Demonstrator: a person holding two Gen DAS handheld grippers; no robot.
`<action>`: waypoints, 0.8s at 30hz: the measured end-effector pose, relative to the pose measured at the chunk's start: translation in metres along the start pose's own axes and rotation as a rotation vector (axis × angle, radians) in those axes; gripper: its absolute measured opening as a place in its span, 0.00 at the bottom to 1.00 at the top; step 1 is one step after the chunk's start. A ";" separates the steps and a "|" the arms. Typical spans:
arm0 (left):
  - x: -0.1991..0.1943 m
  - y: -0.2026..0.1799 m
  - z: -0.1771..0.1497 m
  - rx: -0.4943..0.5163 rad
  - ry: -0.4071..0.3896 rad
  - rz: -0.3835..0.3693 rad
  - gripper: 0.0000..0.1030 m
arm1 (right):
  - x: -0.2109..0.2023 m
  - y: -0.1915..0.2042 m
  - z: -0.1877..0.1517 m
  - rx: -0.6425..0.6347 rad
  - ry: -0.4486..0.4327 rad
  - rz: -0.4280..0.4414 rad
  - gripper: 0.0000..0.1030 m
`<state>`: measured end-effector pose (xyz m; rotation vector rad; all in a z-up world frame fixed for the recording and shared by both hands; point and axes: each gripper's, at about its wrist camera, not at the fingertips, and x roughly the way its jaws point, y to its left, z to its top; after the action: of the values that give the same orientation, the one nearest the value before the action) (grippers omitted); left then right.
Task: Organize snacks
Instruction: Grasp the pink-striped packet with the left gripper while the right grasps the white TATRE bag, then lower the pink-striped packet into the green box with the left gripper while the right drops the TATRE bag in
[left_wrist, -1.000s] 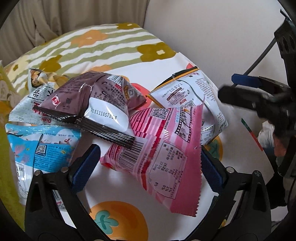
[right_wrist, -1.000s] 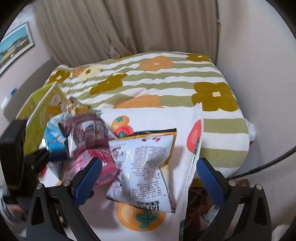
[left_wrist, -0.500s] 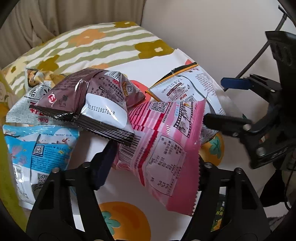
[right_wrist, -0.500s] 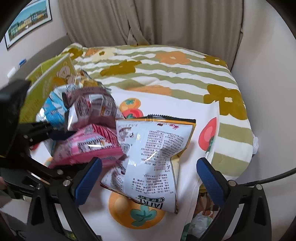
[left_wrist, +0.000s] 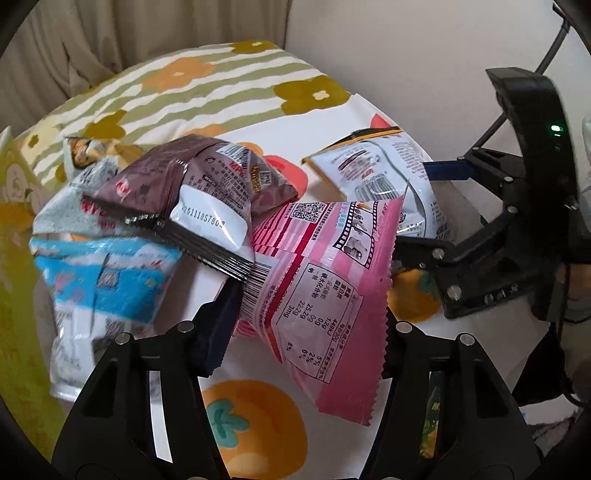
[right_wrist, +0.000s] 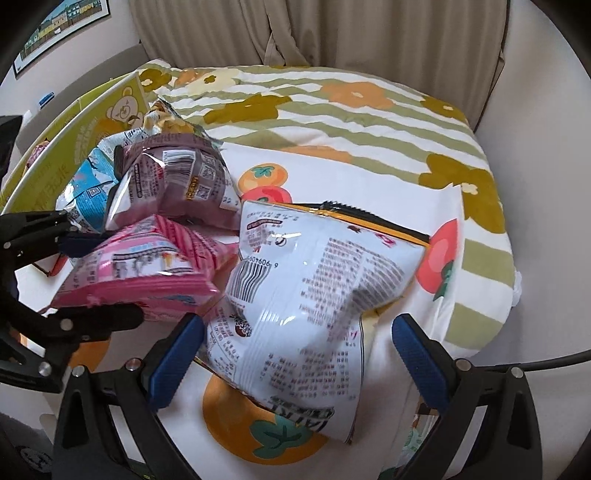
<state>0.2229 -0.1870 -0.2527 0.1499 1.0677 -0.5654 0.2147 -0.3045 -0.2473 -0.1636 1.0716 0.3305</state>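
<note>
Left wrist view — left tool (left_wrist: 308, 314) pinches pink packet (left_wrist: 325, 280).

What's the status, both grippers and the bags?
Left gripper shut on pink bag. Right gripper open around white bag, not clamped. Brown bag overlaps the pink bag's top edge.

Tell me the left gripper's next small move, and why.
Probably lift the pink bag slightly. The left gripper looks shut on its sides, but the brown bag overlaps its top corner, so a slow rise should free it without dragging that bag.
</note>
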 end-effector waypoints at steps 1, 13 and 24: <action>-0.001 0.001 -0.001 -0.003 0.001 -0.003 0.54 | 0.002 -0.001 0.000 0.002 0.006 0.004 0.99; -0.020 0.005 -0.024 -0.039 0.027 -0.010 0.54 | 0.012 0.003 0.000 0.015 0.020 0.060 0.82; -0.056 0.007 -0.040 -0.060 0.015 -0.014 0.53 | -0.007 0.003 0.001 0.070 0.006 0.034 0.49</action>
<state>0.1752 -0.1457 -0.2253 0.0943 1.1001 -0.5450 0.2113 -0.3025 -0.2408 -0.0836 1.0917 0.3226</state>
